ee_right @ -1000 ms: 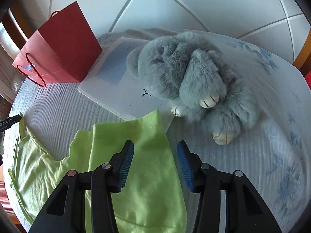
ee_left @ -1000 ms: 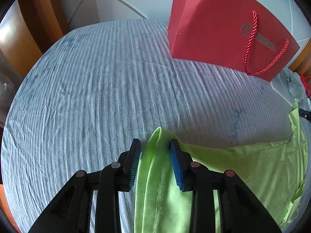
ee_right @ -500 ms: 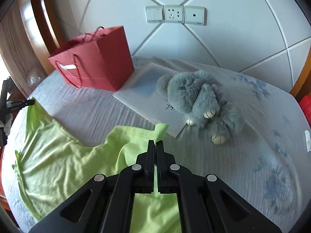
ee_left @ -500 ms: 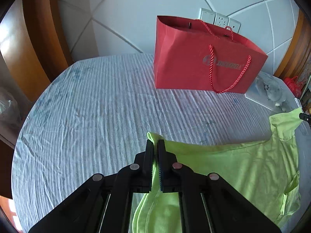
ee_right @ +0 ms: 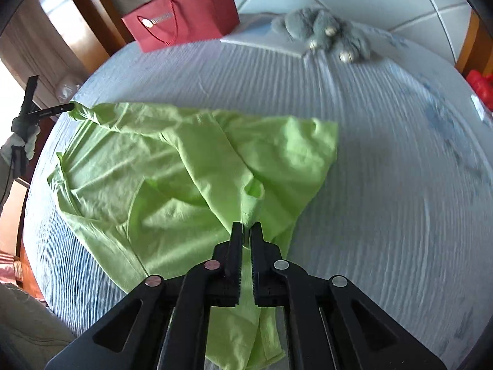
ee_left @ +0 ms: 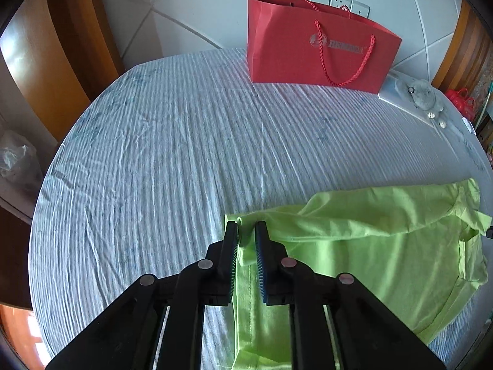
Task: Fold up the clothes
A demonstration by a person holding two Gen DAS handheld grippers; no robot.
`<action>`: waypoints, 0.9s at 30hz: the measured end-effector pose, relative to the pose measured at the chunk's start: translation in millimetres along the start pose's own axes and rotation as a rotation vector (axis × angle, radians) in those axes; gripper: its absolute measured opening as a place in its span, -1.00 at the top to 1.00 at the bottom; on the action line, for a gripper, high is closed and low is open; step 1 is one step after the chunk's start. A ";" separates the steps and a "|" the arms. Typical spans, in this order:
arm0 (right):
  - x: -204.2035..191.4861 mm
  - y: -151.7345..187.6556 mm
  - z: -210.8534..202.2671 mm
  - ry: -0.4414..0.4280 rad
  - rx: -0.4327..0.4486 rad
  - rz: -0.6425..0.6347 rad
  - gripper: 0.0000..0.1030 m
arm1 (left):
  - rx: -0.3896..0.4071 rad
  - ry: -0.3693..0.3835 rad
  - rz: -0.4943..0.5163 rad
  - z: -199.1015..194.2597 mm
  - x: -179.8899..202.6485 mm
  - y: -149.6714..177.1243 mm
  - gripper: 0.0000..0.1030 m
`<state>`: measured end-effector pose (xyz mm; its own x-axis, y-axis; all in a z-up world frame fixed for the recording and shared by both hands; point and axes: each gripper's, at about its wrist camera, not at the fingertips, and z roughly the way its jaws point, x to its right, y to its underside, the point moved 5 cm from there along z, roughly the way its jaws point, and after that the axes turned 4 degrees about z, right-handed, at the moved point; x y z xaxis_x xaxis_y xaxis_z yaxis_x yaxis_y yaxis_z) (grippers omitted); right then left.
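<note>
A lime-green shirt (ee_left: 385, 240) lies partly folded on the striped bedsheet (ee_left: 185, 154). My left gripper (ee_left: 246, 231) is shut on a corner of the shirt near the bed's left side, with a small gap between the pads filled by cloth. My right gripper (ee_right: 247, 231) is shut on another bunched edge of the shirt (ee_right: 185, 169) and holds it lifted above the rest. The left gripper's tip also shows at the far left of the right wrist view (ee_right: 66, 108), pinching the shirt's corner.
A red paper bag (ee_left: 317, 46) stands at the head of the bed, also in the right wrist view (ee_right: 185, 15). A grey plush rabbit (ee_right: 326, 32) lies on a white pillow at the back. Wooden bed frame and a padded headboard surround the bed.
Both grippers closed on the shirt's corners, then pulled back from the headboard, dragging the cloth over itself. The bag and rabbit now look farther away.
</note>
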<state>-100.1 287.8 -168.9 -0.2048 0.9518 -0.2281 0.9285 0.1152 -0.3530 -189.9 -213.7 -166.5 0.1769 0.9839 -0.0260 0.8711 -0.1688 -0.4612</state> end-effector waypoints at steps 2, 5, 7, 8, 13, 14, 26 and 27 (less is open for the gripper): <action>5.5 8.8 -3.9 0.002 -0.006 0.035 0.75 | -0.012 0.000 0.008 -2.3 0.7 12.2 0.78; 9.0 8.3 -19.5 0.009 0.045 0.058 0.66 | -0.023 0.006 -0.016 -1.5 -3.3 21.8 0.78; 9.1 2.3 -26.2 0.018 0.077 0.062 0.50 | -0.030 0.009 -0.031 -1.0 -6.0 28.2 0.76; 7.4 -2.6 -25.7 0.021 0.086 0.056 0.45 | -0.034 0.011 -0.039 -0.7 -7.3 31.5 0.74; 2.0 -26.4 -0.3 0.032 0.066 0.044 0.22 | -0.037 0.010 -0.050 11.4 -1.2 25.9 0.65; 2.6 -29.6 6.4 0.042 0.053 0.049 0.21 | -0.041 0.005 -0.053 14.9 -0.4 25.1 0.65; -37.0 -20.4 -14.6 0.149 0.141 -0.152 0.81 | -0.033 -0.020 -0.076 -13.3 -2.3 51.3 0.89; -39.0 -12.5 -21.1 0.142 0.143 -0.166 0.81 | -0.040 -0.022 -0.080 -16.8 -4.0 57.9 0.89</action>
<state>-97.2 255.2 -136.5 -0.2958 0.9548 -0.0305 0.8305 0.2412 -0.5021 -132.4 -228.4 -178.2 0.0962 0.9953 -0.0104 0.8998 -0.0914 -0.4266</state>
